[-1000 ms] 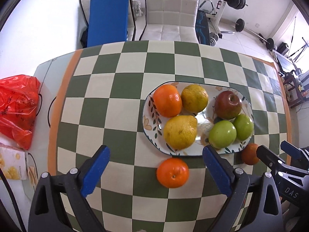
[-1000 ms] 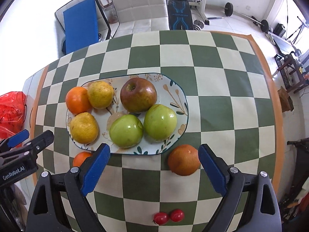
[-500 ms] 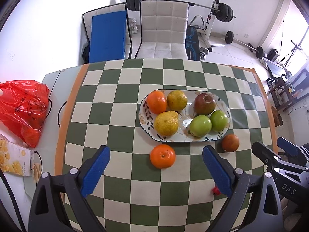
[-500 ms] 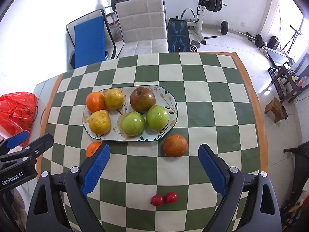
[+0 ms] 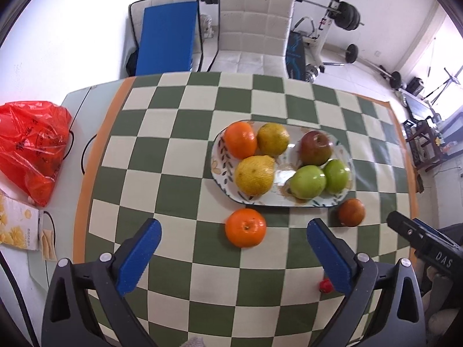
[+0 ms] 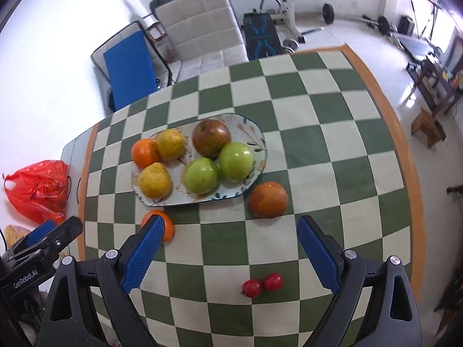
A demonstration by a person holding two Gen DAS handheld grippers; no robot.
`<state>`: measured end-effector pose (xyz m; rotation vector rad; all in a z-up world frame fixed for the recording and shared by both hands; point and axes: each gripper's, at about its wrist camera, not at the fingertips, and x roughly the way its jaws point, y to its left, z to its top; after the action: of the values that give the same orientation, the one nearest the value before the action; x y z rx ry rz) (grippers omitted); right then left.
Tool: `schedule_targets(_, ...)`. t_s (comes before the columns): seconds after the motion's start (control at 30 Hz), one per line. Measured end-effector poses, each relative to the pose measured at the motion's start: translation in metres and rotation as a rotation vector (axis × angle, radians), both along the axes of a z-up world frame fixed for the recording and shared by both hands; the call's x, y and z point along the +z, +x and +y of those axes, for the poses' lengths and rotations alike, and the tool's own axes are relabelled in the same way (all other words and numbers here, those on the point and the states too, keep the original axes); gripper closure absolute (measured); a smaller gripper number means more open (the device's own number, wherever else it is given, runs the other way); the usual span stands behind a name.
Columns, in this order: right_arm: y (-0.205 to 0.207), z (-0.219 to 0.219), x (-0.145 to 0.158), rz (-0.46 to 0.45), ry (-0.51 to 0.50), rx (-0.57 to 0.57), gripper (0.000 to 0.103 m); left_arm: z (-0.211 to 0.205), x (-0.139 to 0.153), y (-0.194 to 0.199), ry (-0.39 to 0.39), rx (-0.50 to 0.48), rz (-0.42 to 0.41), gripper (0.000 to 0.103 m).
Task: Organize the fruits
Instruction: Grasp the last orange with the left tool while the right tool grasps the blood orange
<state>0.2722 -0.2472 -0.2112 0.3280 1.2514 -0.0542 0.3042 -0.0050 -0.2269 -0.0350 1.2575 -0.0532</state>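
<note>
Plate (image 5: 215, 163) on desk (image 5: 173, 150) carries six fruits. Left outside, just beside plate: bright orange (image 5: 245, 227), dark orange (image 6: 269, 199); two cherry tomatoes (image 6: 262, 284) nearer camera. Left claw (image 5: 231, 257) and right claw (image 6: 227, 254) both released, empty.

My left gripper (image 5: 233, 253) and right gripper (image 6: 227, 247) hover above the table (image 6: 332, 156), jaws spread wide, empty.

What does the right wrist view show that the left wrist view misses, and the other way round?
Only the right wrist view shows both cherry tomatoes whole, in front of the open right tool. Only the left wrist view shows the yellow-printed box clearly, left of the open left tool. Both show the plate with six fruits, two loose oranges and the red bag.
</note>
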Motion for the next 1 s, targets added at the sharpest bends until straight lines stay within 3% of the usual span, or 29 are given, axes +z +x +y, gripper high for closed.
schedule_targets(0.33, 0.043, -0.029, -0.128, 0.242, 0.017, 0.005, 0.009, 0.006, -0.08, 0.018, 0.063, 0.07, 0.194, 0.0)
schedule_targets(0.43, 0.05, -0.033, -0.15, 0.271, 0.045, -0.009, 0.015, 0.009, -0.097, 0.021, 0.048, 0.087, 0.246, 0.0)
schedule_targets(0.5, 0.055, -0.035, -0.163, 0.291, 0.056, -0.016, 0.025, 0.01, -0.108, 0.023, 0.029, 0.091, 0.279, 0.0)
schedule_targets(0.67, 0.062, -0.031, -0.174, 0.293, 0.068, 0.01, 0.044, 0.011, -0.132, 0.026, -0.018, 0.095, 0.356, 0.0)
schedule_targets(1.0, 0.037, 0.019, -0.159, 0.277, 0.055, 0.184, 0.044, -0.012, -0.162, 0.038, -0.057, 0.021, 0.411, 0.001)
